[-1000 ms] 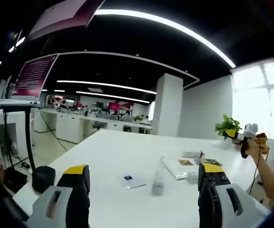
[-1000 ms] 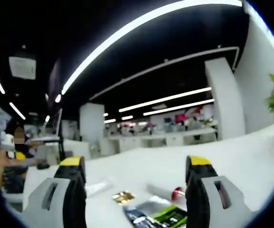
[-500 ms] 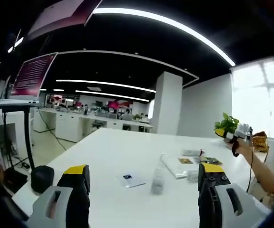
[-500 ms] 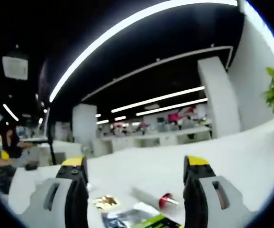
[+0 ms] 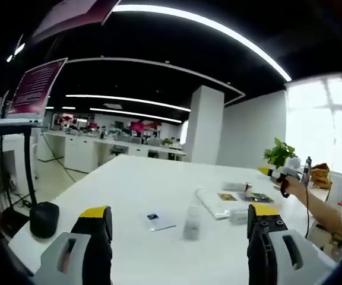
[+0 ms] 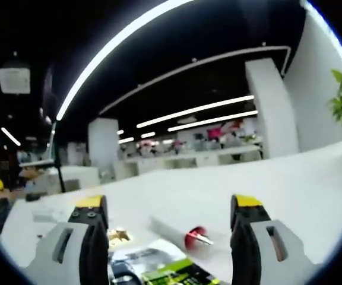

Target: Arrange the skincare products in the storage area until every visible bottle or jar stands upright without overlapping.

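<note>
Left gripper view: left gripper (image 5: 180, 222) jaws spread, empty, above white table (image 5: 129, 190); clear bottle (image 5: 192, 221) upright. Right gripper (image 6: 170, 217) spread, empty, over red-capped tube (image 6: 180, 233).

A smooth, matt white table (image 5: 129, 190) carries a clear plastic bottle (image 5: 192, 221) and glossy printed packets (image 6: 171, 274).

White bench (image 5: 129, 196) bearing a clear upright bottle (image 5: 191, 221), a small card (image 5: 158, 221), flat packets (image 5: 221, 205) and a red-capped tube (image 6: 183, 234).
</note>
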